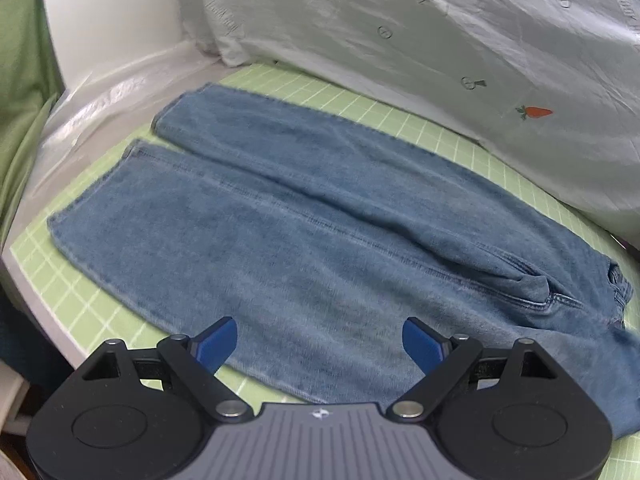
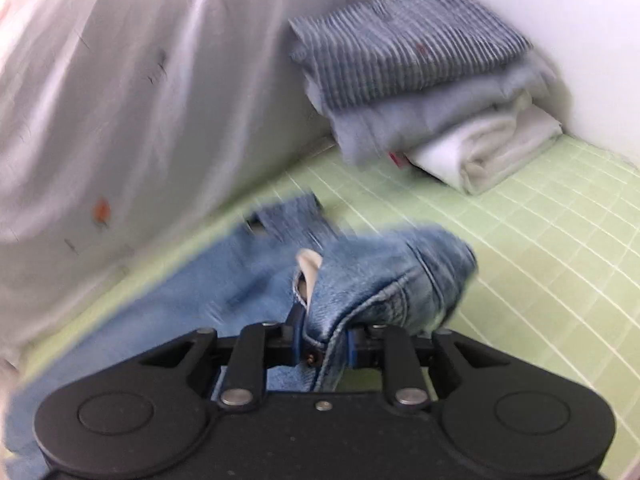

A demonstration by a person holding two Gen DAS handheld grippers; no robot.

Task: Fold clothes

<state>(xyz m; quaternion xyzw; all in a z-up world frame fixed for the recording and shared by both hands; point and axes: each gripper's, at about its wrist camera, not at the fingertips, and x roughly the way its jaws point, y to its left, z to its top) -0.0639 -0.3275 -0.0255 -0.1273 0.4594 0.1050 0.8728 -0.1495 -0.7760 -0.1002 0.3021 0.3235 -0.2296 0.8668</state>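
A pair of blue jeans [image 1: 280, 216] lies spread flat on the green grid mat [image 1: 420, 120], both legs side by side with hems at the far left. My left gripper [image 1: 319, 344] is open and empty, hovering over the near leg. My right gripper [image 2: 323, 344] is shut on the jeans' waistband [image 2: 376, 280] and lifts that corner off the mat; a white pocket lining [image 2: 309, 264] shows. The right view is blurred.
A white sheet with carrot prints [image 1: 460, 40] rises along the far side of the mat. A stack of folded clothes [image 2: 424, 80], striped blue on top, sits at the back right by a white wall [image 2: 560, 20]. Green mat [image 2: 540, 240] lies bare to the right.
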